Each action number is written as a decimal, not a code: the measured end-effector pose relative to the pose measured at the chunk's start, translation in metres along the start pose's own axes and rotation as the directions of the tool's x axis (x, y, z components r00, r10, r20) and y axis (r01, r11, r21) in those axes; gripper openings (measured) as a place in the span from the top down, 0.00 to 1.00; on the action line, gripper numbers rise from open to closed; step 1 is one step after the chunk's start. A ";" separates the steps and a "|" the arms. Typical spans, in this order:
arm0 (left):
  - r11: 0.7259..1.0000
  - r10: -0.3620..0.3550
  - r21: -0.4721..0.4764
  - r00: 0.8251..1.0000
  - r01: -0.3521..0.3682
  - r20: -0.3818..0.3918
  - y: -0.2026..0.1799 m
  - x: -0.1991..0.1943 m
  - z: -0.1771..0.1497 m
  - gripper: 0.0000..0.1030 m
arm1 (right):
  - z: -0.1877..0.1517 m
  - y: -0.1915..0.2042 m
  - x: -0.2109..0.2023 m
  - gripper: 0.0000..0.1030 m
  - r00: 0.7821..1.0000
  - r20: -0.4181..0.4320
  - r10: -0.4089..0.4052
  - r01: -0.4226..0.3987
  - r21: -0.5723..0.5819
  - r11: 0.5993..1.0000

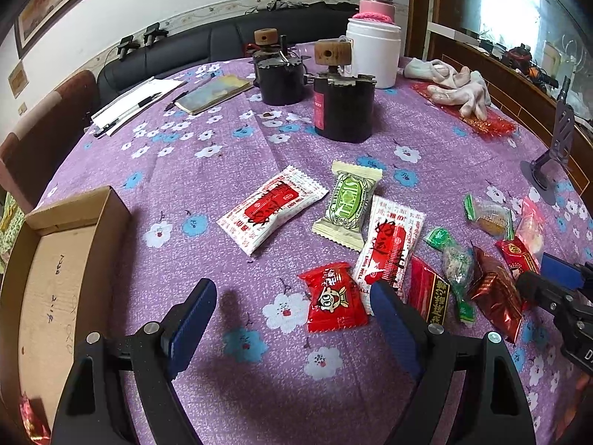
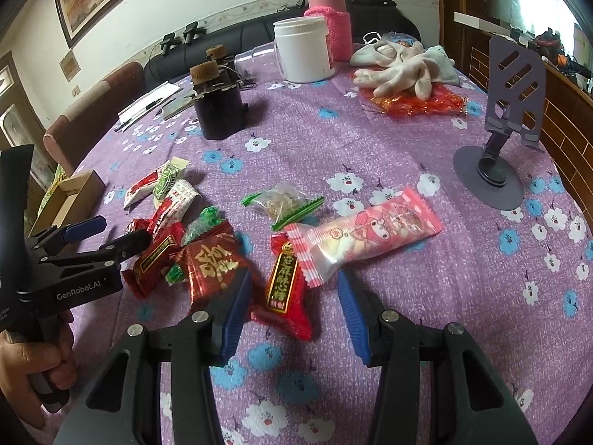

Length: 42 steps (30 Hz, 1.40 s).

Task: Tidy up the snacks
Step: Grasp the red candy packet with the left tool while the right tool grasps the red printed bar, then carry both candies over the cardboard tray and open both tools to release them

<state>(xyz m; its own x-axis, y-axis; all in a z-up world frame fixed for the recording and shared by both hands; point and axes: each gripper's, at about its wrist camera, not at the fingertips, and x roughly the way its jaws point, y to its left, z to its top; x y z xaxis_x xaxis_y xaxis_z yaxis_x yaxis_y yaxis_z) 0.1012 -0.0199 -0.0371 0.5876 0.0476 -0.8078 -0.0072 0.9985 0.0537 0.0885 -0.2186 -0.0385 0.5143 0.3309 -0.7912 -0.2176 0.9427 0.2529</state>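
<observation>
Only the left view shows inside the cardboard box (image 1: pixel 55 259) (one red wrapper (image 1: pixel 31 419) in its near corner). Both tongs, left tongs (image 1: pixel 296 309) and right tongs (image 2: pixel 292 315), are wide and hold nothing.

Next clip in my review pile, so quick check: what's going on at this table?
A person holds a two-finger gripper in each hand over a purple flowered tablecloth strewn with wrapped snacks. The left gripper is open and empty, near a red cartoon-face packet. The right gripper is also open, straddling a red candy with a black label, beside a pink packet. The cardboard box at the left holds a red wrapper in one corner; nothing is gripped yet.
</observation>
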 end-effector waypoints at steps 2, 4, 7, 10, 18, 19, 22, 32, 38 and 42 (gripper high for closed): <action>1.000 0.002 -0.002 1.000 -0.002 -0.002 0.001 0.001 0.000 0.15 | 0.001 0.001 0.003 0.57 1.000 -0.006 -0.010 0.010 -0.006 1.000; 1.000 0.009 -0.001 1.000 -0.009 -0.001 0.004 0.002 0.000 0.15 | 0.001 0.001 0.005 0.64 1.000 -0.009 -0.028 0.027 -0.014 1.000; 1.000 0.019 -0.011 1.000 -0.019 -0.001 0.010 0.003 0.000 0.15 | 0.000 0.000 0.004 0.80 1.000 -0.007 -0.027 0.027 -0.017 1.000; 1.000 0.018 -0.017 1.000 -0.018 -0.004 0.014 0.004 0.000 0.15 | -0.003 -0.002 -0.001 0.80 1.000 -0.001 -0.018 0.018 -0.012 1.000; 1.000 0.024 -0.006 1.000 -0.024 -0.001 0.005 0.004 0.002 0.16 | -0.008 0.002 -0.021 0.80 0.999 0.034 0.015 -0.014 -0.016 1.000; 1.000 0.021 -0.005 1.000 -0.021 -0.001 0.004 0.004 0.002 0.20 | -0.009 0.003 -0.025 0.80 0.999 0.041 0.015 -0.014 -0.020 1.000; 0.999 -0.024 -0.023 1.000 0.024 -0.010 0.003 0.002 0.001 0.50 | -0.011 0.007 -0.032 0.80 0.998 0.056 0.000 0.002 -0.038 0.999; 0.998 -0.031 -0.051 0.999 0.031 -0.008 0.004 -0.007 -0.005 0.78 | -0.020 0.017 -0.064 0.80 0.993 0.113 -0.036 0.045 -0.077 0.996; 0.997 -0.029 -0.072 0.999 0.031 0.036 0.008 -0.030 -0.011 0.78 | -0.020 0.029 -0.083 0.80 0.986 0.155 -0.064 0.083 -0.122 0.989; 0.996 -0.018 -0.080 0.997 0.024 0.077 0.012 -0.052 -0.014 0.78 | -0.022 0.036 -0.089 0.80 0.984 0.167 -0.064 0.087 -0.135 0.987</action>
<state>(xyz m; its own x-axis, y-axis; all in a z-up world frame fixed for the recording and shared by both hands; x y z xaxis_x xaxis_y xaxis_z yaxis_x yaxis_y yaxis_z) 0.0586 -0.0105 -0.0028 0.6482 0.0277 -0.7610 -0.0578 0.9982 -0.0129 0.0164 -0.2149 0.0288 0.6587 0.2719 -0.7015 -0.2815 0.9538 0.1054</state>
